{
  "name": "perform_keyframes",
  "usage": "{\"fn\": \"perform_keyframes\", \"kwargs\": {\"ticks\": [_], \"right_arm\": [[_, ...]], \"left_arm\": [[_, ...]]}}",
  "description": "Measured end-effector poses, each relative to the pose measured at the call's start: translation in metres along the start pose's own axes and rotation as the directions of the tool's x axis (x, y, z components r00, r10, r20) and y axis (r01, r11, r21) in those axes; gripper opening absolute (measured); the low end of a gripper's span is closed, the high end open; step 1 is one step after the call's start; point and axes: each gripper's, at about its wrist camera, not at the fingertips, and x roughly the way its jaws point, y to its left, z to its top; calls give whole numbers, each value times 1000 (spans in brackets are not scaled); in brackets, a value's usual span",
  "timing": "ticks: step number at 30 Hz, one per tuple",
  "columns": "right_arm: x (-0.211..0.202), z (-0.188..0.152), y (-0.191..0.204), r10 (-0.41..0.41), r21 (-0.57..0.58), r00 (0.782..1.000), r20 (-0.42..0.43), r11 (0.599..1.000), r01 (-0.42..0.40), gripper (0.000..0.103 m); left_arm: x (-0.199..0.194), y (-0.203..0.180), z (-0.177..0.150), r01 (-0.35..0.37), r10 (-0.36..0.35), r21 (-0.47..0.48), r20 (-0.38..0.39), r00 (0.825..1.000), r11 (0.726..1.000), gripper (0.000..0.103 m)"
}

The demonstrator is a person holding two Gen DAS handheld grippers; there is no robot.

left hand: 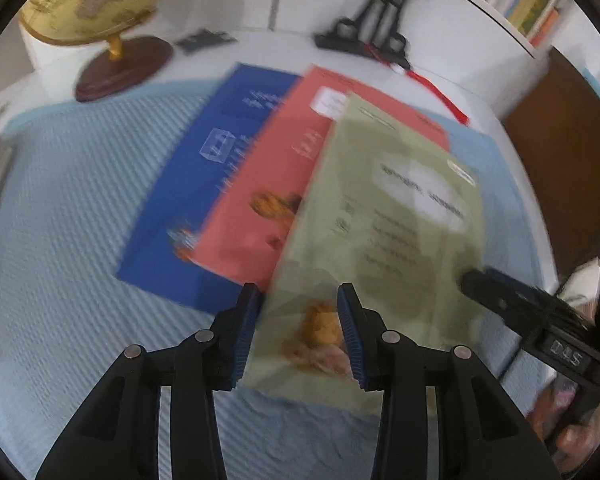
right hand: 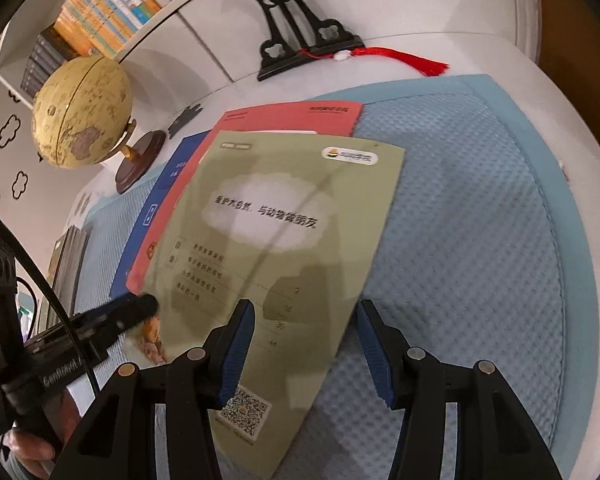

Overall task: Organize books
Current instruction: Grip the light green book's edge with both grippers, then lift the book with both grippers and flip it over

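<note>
White tabletop (right hand: pixel 440 56) carries a light blue quilted mat (right hand: pixel 480 220), and on the mat lie three thin books fanned one over another. Lowest is a blue book (left hand: pixel 188 200), toward the mat's left side; a red book (left hand: pixel 268 184) overlaps it, its far corner near the mat's back edge; a green book (right hand: pixel 284 240) with a white cloud-shaped title patch lies on top and reaches the mat's near edge.

Beyond the mat's back left corner stands a yellowish globe (right hand: pixel 82 116) on a dark round base. At the back edge of the table is a black ornamental stand (right hand: pixel 296 36) with a red tassel (right hand: pixel 412 62) lying beside it. Shelved books (right hand: pixel 104 8) line the wall behind.

Left gripper (left hand: pixel 296 332) hangs over the green book's near left corner, jaws partly apart and gripping nothing. Right gripper (right hand: pixel 306 352) hovers over the same book's near right part, its jaws likewise partly apart and empty, one finger above the cover and the other above bare mat.
</note>
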Motion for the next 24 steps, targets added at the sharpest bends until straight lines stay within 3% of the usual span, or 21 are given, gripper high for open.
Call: {"fn": "perform_keyframes", "kwargs": {"ticks": [3,7,9,13,18,21,23,24], "right_arm": [[-4,-6,-5,-1,7,1000,-3,1000,1,54],[-13,-18,-14,16,-20,1000,-26,1000,-16,54],[-17,-25,-17,26,-46,999,-40,999,-28,54],[-24,-40,-16,8,-88,999,-36,996,-11,54],[-24,-45,-8,-24,-103,1000,-10,994,23,58],[-33,-44,-20,80,-20,996,-28,997,-81,58],[-41,-46,-40,231,88,973,-27,970,-228,58],[-43,-48,-50,312,147,950,-15,940,-307,58]], "left_arm": [[-3,-10,-17,2,-1,45,-20,1000,999,38],[-10,-14,-50,78,-75,32,-83,994,996,38],[-15,-19,-63,81,-76,47,-91,993,996,38],[-18,-25,-70,42,-39,46,-67,997,998,37],[-14,-25,-69,68,-69,-19,-58,996,998,38],[-16,-22,-75,70,-72,-32,-64,995,997,38],[-17,-19,-79,78,-80,-40,-66,995,996,38],[-18,-16,-82,88,-91,-52,-65,994,995,38]]}}
